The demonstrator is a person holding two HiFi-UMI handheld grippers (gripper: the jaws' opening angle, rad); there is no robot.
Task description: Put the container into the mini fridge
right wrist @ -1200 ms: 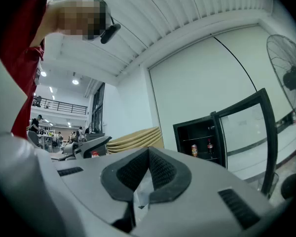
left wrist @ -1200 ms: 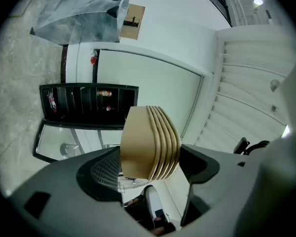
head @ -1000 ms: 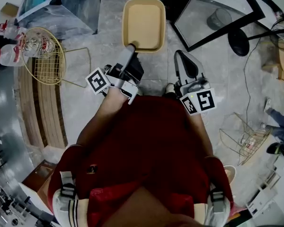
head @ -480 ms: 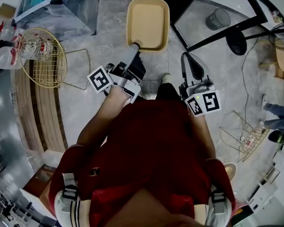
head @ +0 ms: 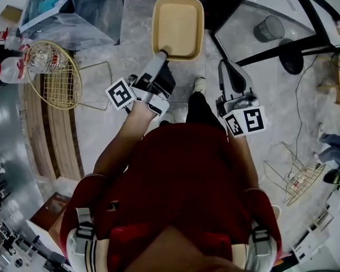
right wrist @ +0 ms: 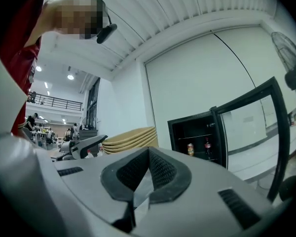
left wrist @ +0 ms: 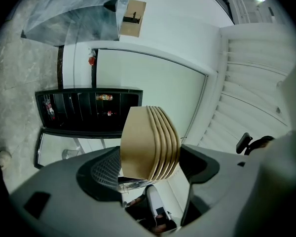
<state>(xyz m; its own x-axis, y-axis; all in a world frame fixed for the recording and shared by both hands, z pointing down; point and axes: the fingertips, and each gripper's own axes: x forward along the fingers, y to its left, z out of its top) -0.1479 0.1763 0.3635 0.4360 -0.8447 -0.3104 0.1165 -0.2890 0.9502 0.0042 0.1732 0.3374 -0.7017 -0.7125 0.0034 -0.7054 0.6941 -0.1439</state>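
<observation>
A golden wire basket [head: 54, 72] lies on its side on the grey marbled floor [head: 130, 50] to the person's left, with plastic bottles [head: 11, 58] beside it and a clear plastic bag [head: 73, 10] farther on. A second wire basket [head: 299, 174] and a loose cable lie to the right. Straight ahead stands the black mini fridge [right wrist: 197, 135]. Its glass door [head: 260, 24] is swung wide to the right, and a grey bin [head: 269, 27] shows through the pane. A can [right wrist: 190, 148] and a bottle [right wrist: 207, 145] stand on a shelf inside. The container [head: 178, 24] is a tan, matte, rounded-rectangular tray with a raised rim, and stepped ridges run along its side wall in the left gripper view. It hangs in the air in front of the person, open side up. Its long axis points away from the body toward the fridge opening, and its far short end is near the dark interior. The left tongs [head: 160, 56] are clamped on the rim of its near short end, the ribbed wall pinched between the two dark textured pads. The right tongs [head: 226, 69] hover just to the right of the container, apart from it. Their jaws are pressed together with nothing between them, and they point toward the open door.
</observation>
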